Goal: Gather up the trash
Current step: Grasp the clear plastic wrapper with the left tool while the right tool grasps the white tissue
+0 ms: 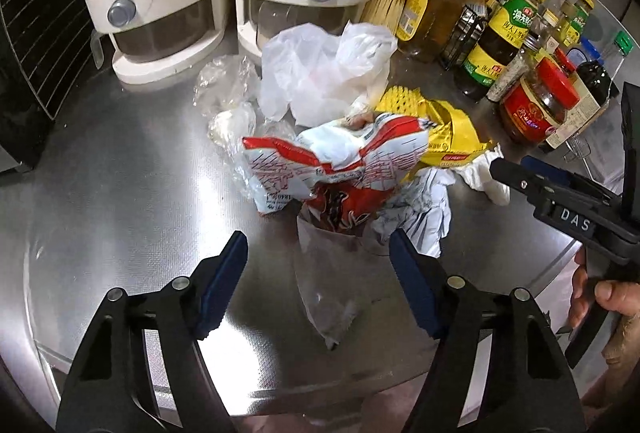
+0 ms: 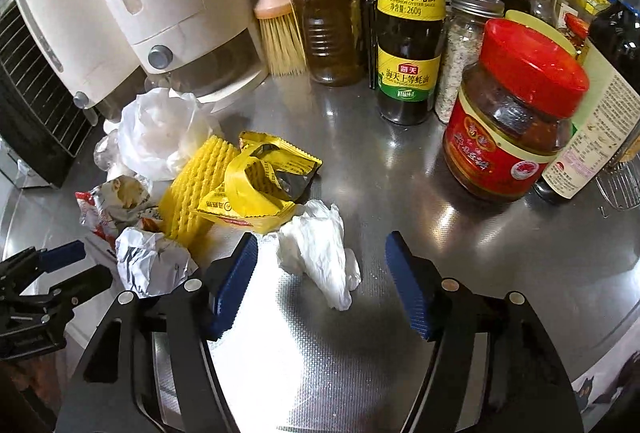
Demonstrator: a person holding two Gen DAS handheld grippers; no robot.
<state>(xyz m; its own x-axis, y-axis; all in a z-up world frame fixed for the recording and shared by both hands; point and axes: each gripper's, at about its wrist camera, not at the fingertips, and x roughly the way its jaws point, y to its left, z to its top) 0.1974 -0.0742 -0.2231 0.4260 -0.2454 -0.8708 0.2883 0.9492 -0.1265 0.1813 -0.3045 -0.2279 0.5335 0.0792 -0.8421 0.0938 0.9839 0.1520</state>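
While both gape, tissue point(image 2: 320, 253) lies between right tool point(image 2: 320, 273).

trash point(image 1: 340, 161) — crumpled wrappers, bags, tissue | heaped loose on steel counter point(image 1: 120, 201)

Black left tool point(image 1: 318, 275) and right tool point(image 2: 321, 279), blue ribbed pads

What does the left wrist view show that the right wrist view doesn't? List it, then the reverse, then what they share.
Only the left wrist view: a clear plastic pouch between the left hand-held gripper fingers, and a hand.

Only the right wrist view: a crumpled white tissue between the right hand-held gripper fingers.

Both: the torn yellow foil wrapper, the red-lidded sauce jar and the steel counter.
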